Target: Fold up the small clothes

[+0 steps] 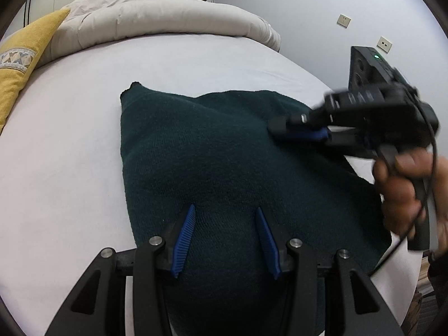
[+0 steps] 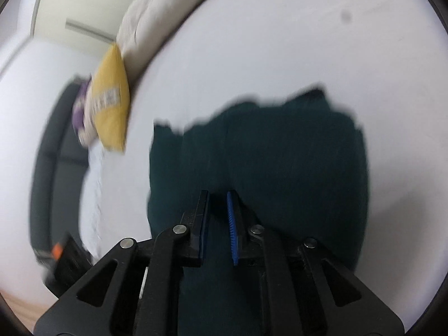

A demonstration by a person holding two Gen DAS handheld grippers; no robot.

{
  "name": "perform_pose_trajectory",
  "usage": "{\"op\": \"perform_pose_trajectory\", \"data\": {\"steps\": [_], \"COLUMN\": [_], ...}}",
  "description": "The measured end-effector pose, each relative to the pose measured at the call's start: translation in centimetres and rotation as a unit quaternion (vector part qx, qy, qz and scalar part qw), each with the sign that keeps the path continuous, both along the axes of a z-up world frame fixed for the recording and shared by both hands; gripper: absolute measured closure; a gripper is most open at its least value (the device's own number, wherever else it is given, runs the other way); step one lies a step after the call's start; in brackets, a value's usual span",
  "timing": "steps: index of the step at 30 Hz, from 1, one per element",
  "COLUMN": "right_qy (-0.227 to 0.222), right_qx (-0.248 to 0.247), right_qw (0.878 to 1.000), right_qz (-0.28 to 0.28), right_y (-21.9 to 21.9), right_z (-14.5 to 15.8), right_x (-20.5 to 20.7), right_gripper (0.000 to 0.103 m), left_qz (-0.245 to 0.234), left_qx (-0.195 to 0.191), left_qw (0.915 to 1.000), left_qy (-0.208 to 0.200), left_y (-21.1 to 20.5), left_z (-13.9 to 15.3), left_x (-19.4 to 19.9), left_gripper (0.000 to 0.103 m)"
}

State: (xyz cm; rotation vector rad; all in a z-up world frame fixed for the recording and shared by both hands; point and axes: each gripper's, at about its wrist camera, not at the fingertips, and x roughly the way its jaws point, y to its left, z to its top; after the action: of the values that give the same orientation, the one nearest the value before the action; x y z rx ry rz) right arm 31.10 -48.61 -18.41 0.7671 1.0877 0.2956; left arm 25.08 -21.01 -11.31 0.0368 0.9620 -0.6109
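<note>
A dark green knit garment point(image 1: 212, 162) lies on the white bed sheet point(image 1: 70, 145), partly folded, with a raised hump in its middle. My left gripper point(image 1: 225, 210) is open, its blue pads spread over the garment's near part and holding nothing. My right gripper point(image 1: 282, 130) comes in from the right at the garment's far right edge, its jaws nearly together on a fold of the cloth. In the blurred right wrist view the right gripper point(image 2: 217, 196) has a narrow gap between its pads, with the garment point(image 2: 280, 154) filling the space under it.
A yellow cushion point(image 1: 22, 64) lies at the bed's left, and a rolled beige duvet point(image 1: 156, 14) lies across the far end. A black box with a green light point(image 1: 366, 67) stands at the right. The person's hand point(image 1: 408, 190) holds the right gripper's handle.
</note>
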Motion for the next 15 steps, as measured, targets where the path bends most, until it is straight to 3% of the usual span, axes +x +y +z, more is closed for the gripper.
{"op": "perform_pose_trajectory", "data": {"steps": [2, 9, 12, 14, 15], "right_qy": [0.000, -0.019, -0.017, -0.017, -0.022], "right_qx": [0.002, 0.055, 0.032, -0.040, -0.072], "right_qw": [1.000, 0.994, 0.989, 0.988, 0.987], "right_qz": [-0.018, -0.088, -0.143, -0.149, -0.144], "right_y": [-1.3, -5.4, -7.9, -7.8, -7.5], "right_z": [-0.3, -1.9, -1.4, 0.6, 1.8], "right_x": [0.8, -0.5, -2.7, -4.4, -5.4], "right_gripper": [0.103, 0.103, 0.103, 0.091, 0.091], "left_qz": [0.000, 0.000, 0.002, 0.015, 0.026], "left_qx": [0.000, -0.004, -0.027, -0.032, -0.028], "left_qw": [1.0000, 1.0000, 0.9994, 0.9991, 0.9991], "left_qy": [-0.002, 0.005, 0.019, 0.023, 0.020], "left_y": [0.0, 0.1, 1.0, 1.6, 2.0], "left_z": [0.0, 0.0, 0.6, 1.5, 2.3], "left_x": [0.0, 0.1, 0.2, 0.2, 0.1], "left_gripper": [0.054, 0.054, 0.055, 0.063, 0.065]}}
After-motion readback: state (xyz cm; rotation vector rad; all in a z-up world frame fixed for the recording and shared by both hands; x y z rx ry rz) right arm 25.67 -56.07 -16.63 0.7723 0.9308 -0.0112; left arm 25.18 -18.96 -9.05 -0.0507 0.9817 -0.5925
